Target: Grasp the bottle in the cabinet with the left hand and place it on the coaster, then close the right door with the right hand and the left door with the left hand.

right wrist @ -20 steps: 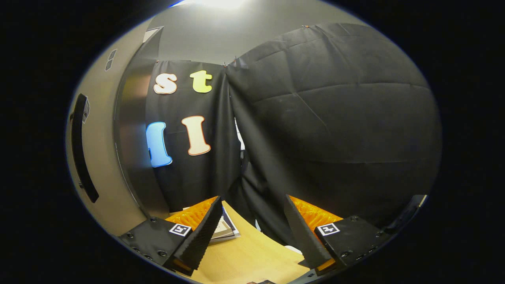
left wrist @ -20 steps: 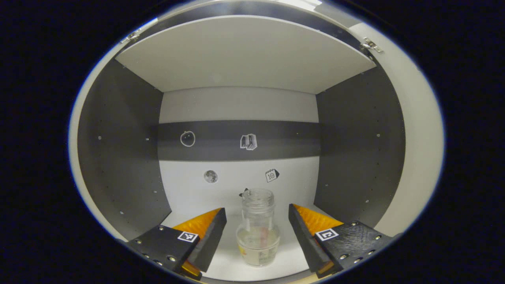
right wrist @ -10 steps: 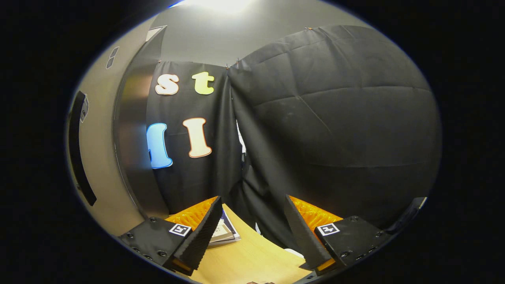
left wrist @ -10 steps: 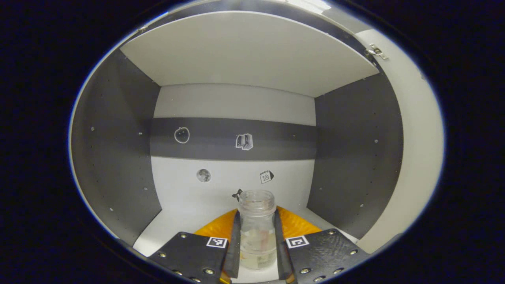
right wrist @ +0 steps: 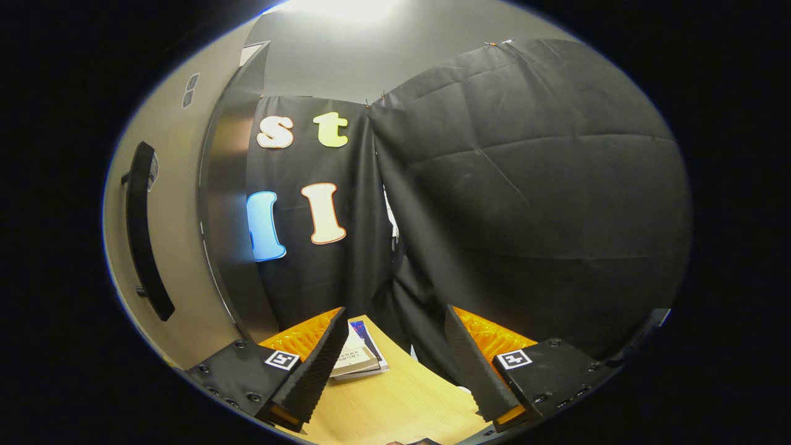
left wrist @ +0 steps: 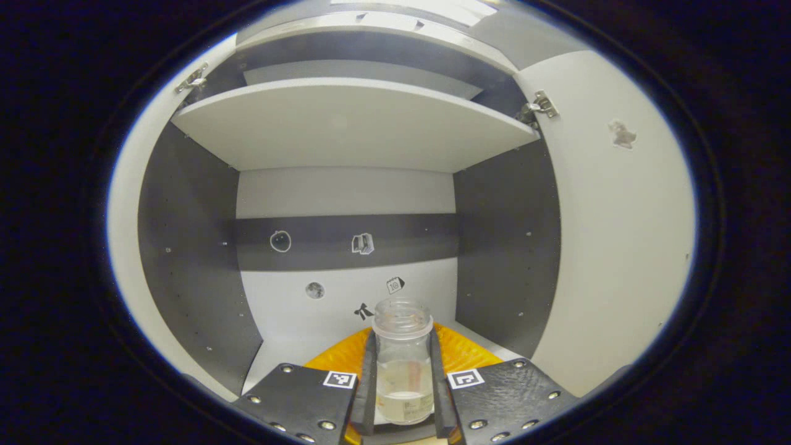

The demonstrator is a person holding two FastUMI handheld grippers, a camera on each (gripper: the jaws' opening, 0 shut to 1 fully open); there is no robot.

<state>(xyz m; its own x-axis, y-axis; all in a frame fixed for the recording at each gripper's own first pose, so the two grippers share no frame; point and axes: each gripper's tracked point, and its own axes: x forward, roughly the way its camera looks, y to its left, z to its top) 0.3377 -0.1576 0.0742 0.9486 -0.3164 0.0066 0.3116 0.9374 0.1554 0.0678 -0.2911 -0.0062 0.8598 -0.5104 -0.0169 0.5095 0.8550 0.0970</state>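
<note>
The left tool (left wrist: 402,377) is gripping the bottle (left wrist: 403,364), its two fingers (left wrist: 369,383) pressing against the clear glass body from either side while the open, lidless neck is standing upright above them. The bottle is carrying a little pale liquid in its base and a small label low on its side, and it is sitting at the front edge of the cabinet (left wrist: 185,247), over the cabinet's pale floor. Beyond it, the back wall is showing a dark band with small stickers, a shelf (left wrist: 346,123) is spanning the space overhead, and both doors are standing open, the right door (left wrist: 612,247) swinging wide at the right of the left gripper view, its hinge near the shelf's corner. The right tool (right wrist: 395,371) is holding nothing, its fingers (right wrist: 321,364) spread well apart over a wooden worktop (right wrist: 395,408). A book (right wrist: 358,358) is lying on that worktop just past the near finger. A pale door with a long dark handle (right wrist: 145,228) is standing at the left of the right gripper view, beside the black cloth wall.
</note>
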